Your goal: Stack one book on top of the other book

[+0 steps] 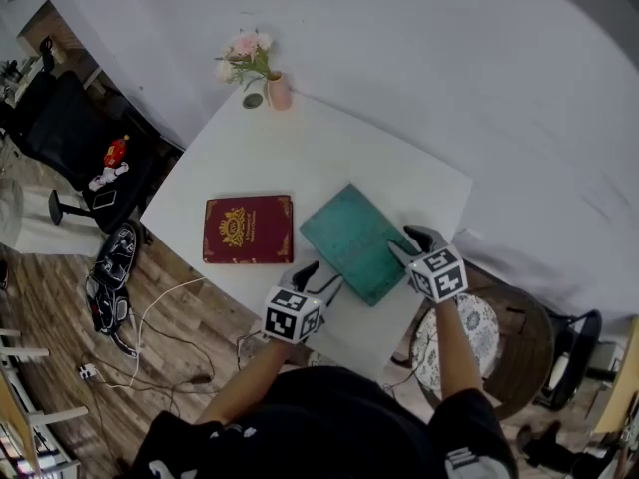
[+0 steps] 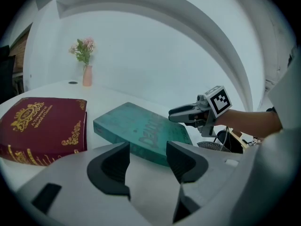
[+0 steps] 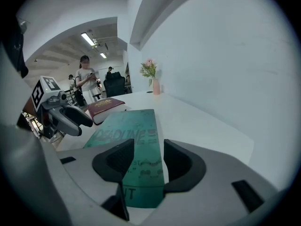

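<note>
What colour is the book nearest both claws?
The near book is teal green with darker lettering, clearest in the right gripper view.

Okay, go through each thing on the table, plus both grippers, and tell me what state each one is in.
green book: closed, lying flat, not stacked.
red book: closed, lying flat, apart from the green book.
left gripper: open, nothing held.
right gripper: open, over the green book's end, not gripping it.
flower vase: upright.
</note>
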A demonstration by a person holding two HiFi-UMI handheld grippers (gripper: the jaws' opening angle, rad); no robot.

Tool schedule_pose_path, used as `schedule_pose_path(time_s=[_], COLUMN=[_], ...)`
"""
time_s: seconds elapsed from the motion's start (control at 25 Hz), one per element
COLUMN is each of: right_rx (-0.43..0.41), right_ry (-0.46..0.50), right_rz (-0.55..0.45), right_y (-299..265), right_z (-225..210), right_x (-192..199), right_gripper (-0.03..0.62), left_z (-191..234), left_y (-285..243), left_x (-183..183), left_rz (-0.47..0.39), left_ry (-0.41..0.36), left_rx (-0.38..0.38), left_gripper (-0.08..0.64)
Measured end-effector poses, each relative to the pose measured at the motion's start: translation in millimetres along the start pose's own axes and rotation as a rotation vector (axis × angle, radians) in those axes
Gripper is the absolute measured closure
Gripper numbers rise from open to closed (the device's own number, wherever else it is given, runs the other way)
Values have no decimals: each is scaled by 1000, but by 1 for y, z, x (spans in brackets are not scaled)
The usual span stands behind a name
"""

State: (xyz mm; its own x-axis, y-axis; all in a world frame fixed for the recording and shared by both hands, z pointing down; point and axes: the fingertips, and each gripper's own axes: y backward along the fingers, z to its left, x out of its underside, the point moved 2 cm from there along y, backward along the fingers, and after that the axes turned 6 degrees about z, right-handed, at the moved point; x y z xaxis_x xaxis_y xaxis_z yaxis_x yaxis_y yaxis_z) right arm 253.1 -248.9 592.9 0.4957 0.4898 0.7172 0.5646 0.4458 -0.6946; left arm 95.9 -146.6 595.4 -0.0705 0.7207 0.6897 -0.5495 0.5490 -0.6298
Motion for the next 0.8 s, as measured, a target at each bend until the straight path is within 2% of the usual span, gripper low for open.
schedule_pose_path(time_s=[0.24,0.52,0.8], right_rx=[-53,-125,-163], right_ry=[-20,-89,-106], right_rz=[50,23,34], right_y=[-12,-12,-12], right_z=[-4,-2,1], right_x=[12,17,19], right_gripper=[376,380,390], left_z=[-3,-4,-3], left_y=[-10,-19,-26], left_x=[9,15,16], left_rz=[39,57,76], left_ry=[50,98,142], left_rx=[12,32,49], left_gripper=[314,311,311])
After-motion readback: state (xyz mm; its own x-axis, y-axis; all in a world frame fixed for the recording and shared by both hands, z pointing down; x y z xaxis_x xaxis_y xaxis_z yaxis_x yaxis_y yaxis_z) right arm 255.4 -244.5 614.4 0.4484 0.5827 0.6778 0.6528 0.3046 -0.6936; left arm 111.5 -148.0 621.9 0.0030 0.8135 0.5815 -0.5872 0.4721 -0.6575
